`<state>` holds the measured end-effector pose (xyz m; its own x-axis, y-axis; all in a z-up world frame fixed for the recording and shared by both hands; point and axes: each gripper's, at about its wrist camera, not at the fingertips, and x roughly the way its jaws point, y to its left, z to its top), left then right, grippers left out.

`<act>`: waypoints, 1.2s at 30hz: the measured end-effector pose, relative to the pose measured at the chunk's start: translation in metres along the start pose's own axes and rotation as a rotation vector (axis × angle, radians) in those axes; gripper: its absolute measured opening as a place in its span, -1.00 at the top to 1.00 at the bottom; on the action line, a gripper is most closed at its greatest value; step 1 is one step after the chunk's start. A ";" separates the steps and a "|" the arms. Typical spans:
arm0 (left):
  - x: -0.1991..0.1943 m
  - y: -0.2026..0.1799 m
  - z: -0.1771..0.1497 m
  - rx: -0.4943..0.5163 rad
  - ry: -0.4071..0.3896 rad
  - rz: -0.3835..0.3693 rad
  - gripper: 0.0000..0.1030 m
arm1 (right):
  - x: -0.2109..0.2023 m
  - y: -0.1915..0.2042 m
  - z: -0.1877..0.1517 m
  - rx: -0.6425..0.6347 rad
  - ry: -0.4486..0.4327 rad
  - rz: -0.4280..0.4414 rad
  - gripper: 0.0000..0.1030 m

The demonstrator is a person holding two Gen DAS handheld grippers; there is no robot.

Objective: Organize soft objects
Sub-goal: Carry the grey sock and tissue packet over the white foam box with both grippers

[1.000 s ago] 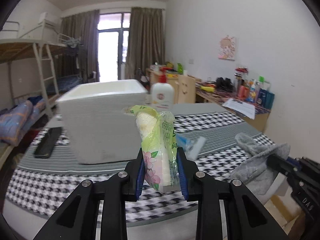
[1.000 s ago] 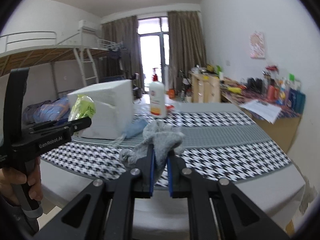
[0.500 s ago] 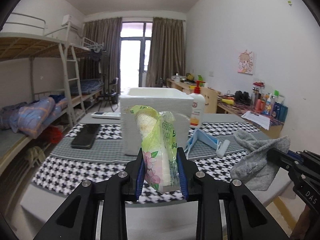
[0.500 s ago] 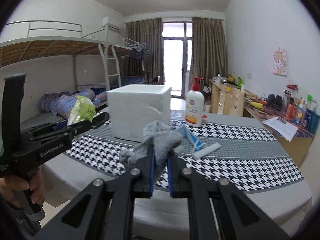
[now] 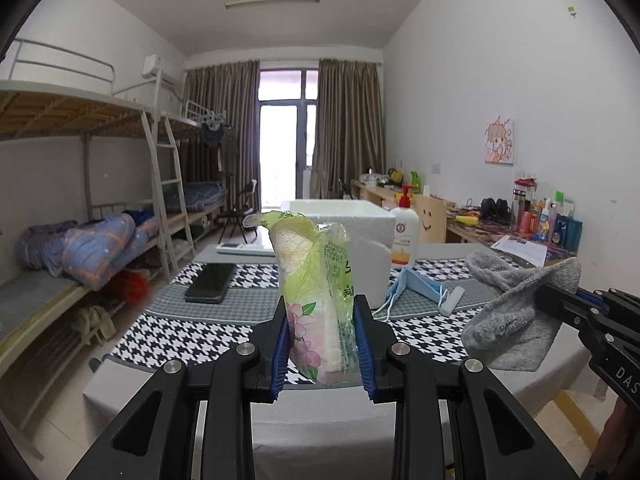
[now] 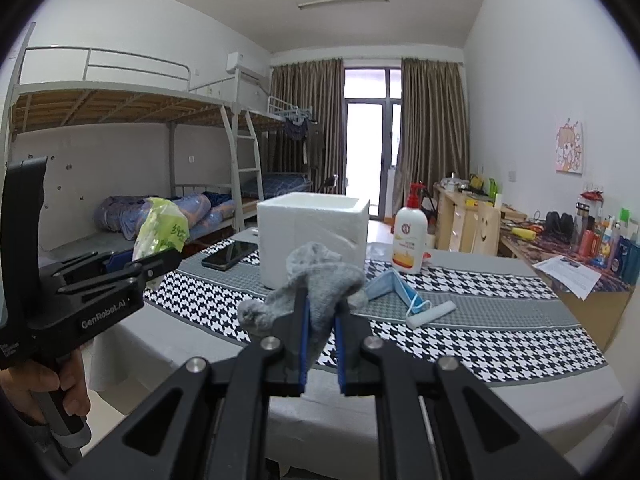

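Tissue pack (image 5: 318, 300), green-wrapped and upright, is pinched between the blue pads of the left gripper (image 5: 320, 344), held in the air short of the table's near edge (image 5: 320, 396). Grey sock (image 6: 316, 292) is clamped in the right gripper (image 6: 320, 344), with its fabric bunched above the fingers. On the houndstooth cloth (image 6: 460, 344) are seen a white foam box (image 6: 312, 236), a lotion bottle (image 6: 409, 240), a blue face mask (image 6: 390, 286), a small white roll (image 6: 432, 314) and a black phone (image 6: 230, 255). Both loads are kept clear of the box.
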<state>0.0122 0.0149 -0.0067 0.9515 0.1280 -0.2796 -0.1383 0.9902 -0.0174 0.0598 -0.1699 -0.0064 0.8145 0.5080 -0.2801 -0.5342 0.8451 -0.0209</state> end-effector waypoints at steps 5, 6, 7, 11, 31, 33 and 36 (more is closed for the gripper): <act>-0.006 -0.002 0.000 0.002 -0.017 0.001 0.40 | 0.001 0.001 -0.001 0.001 -0.010 0.011 0.73; -0.006 -0.002 0.000 0.002 -0.019 0.001 0.40 | 0.002 0.001 -0.001 0.001 -0.012 0.012 0.73; -0.006 -0.003 0.001 -0.001 -0.023 -0.001 0.40 | 0.002 0.002 0.000 -0.001 -0.015 0.013 0.73; -0.005 -0.004 0.004 0.003 -0.033 -0.004 0.40 | 0.002 0.004 0.003 0.000 -0.028 0.017 0.73; 0.022 -0.003 0.041 -0.011 -0.051 0.004 0.40 | 0.029 -0.008 0.038 -0.026 -0.052 0.057 0.73; 0.027 0.000 0.047 -0.004 -0.051 -0.003 0.40 | 0.033 -0.007 0.044 -0.020 -0.054 0.052 0.73; 0.033 0.005 0.056 0.002 -0.048 -0.015 0.40 | 0.038 -0.004 0.053 -0.017 -0.058 0.044 0.73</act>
<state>0.0581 0.0272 0.0380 0.9654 0.1159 -0.2334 -0.1237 0.9921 -0.0190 0.1044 -0.1452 0.0339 0.8018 0.5538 -0.2248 -0.5731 0.8190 -0.0266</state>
